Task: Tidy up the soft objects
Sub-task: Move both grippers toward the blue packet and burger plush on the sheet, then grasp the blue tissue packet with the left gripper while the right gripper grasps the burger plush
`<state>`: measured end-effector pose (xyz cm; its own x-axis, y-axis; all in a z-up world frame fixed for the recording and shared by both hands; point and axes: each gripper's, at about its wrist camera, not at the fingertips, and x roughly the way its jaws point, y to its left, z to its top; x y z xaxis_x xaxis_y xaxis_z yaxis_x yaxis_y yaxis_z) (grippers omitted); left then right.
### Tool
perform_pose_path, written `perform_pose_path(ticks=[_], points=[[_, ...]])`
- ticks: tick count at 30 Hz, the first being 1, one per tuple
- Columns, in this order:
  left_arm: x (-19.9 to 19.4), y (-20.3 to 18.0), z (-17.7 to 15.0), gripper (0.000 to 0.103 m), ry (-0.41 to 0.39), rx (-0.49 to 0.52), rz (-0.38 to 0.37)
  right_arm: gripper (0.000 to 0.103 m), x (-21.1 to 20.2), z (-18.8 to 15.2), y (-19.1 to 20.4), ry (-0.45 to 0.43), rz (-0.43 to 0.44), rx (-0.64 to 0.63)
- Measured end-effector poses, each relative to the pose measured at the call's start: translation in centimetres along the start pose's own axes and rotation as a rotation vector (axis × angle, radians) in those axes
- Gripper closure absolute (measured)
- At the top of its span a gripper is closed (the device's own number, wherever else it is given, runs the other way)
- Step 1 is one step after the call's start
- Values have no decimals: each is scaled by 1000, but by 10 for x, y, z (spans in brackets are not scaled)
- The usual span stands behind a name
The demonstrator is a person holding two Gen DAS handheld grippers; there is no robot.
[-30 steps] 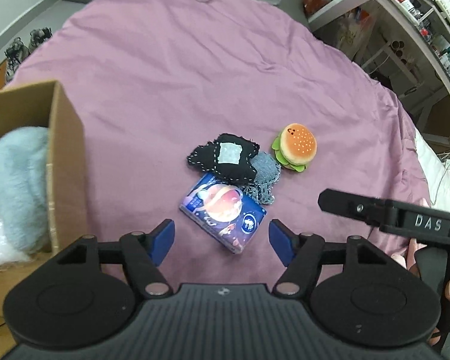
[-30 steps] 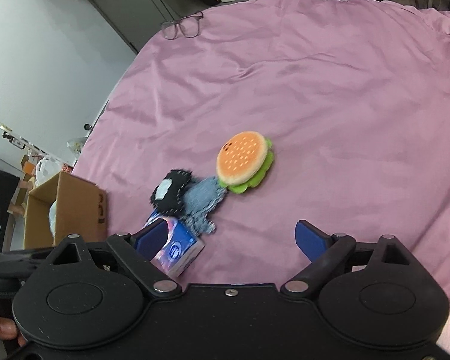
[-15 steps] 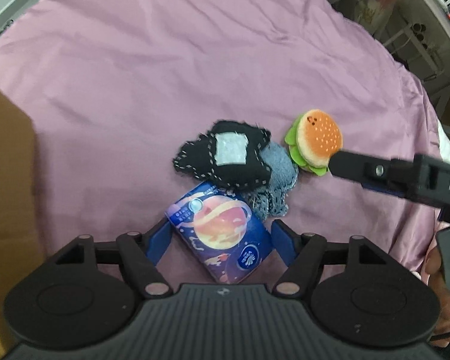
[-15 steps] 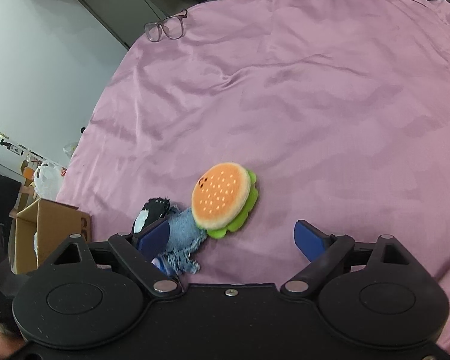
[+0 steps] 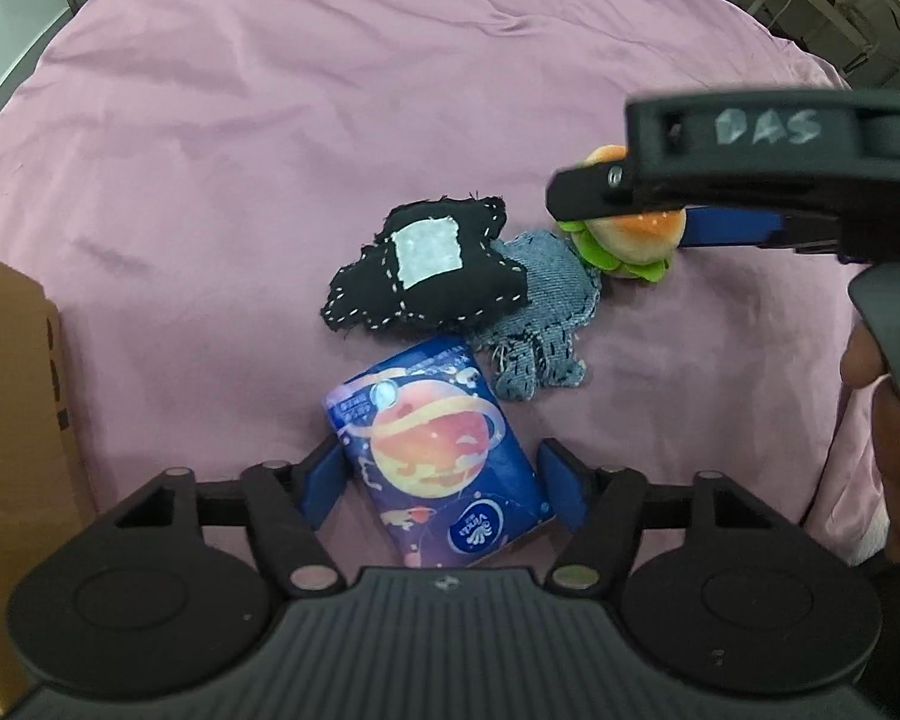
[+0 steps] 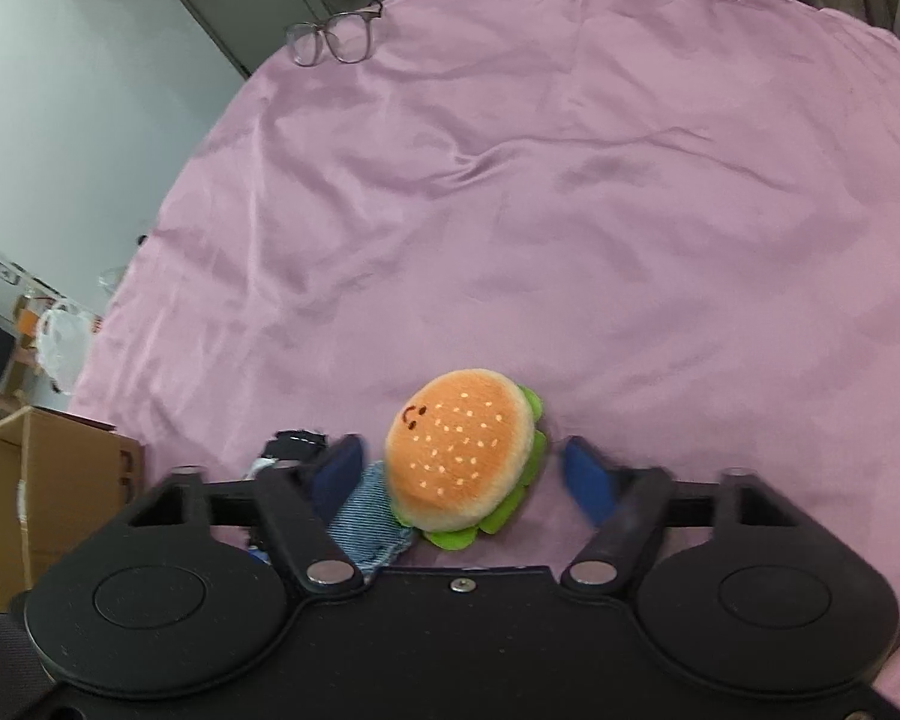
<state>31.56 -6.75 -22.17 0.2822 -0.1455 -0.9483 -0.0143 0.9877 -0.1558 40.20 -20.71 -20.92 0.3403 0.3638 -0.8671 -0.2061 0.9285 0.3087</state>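
my open left claw (image 5: 441, 483) brackets the blue planet-print tissue pack (image 5: 435, 450), my open right claw (image 6: 462, 474) the plush orange hamburger (image 6: 462, 450); next, close both.

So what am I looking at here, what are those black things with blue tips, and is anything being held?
No robot: a person holds two hand grippers, each with a camera looking along its blue fingers. The left gripper is open around a blue tissue pack lying on the purple cloth. The right gripper is open around a burger plush. Nothing is squeezed yet. A black stitched pad and denim piece lie between them; a cardboard box stands at the left, and glasses lie far off.
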Motion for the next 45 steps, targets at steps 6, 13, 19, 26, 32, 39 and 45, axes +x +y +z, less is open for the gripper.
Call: perform_pose_path(ticks=[6,13,19,26,32,39,45], points=[[-10,4,-9,45,-2,-16,-37,64,-13,-6,-5,-7,-10,7],[-31,16,-16,46,-38,-64,-74,64,-37,-24,-3,-13,-23,17],[-56,15,-17,46,-88,-62,-97,64,-62,-40,4,-18,-24,20],[-82,12,-28,46,-129,-31,-124,63,-93,-53,15,-40,-42,24],[-102,17,-41,46,-152,-37,-150,63,-114,-65,29,-68,-56,8],[-133,33,-58,46,-202,-32,-176,63,-133,-79,56,-101,-52,-11],[-152,42,-71,46,-236,-14,-164,63,-142,-89,83,-123,-38,-41]])
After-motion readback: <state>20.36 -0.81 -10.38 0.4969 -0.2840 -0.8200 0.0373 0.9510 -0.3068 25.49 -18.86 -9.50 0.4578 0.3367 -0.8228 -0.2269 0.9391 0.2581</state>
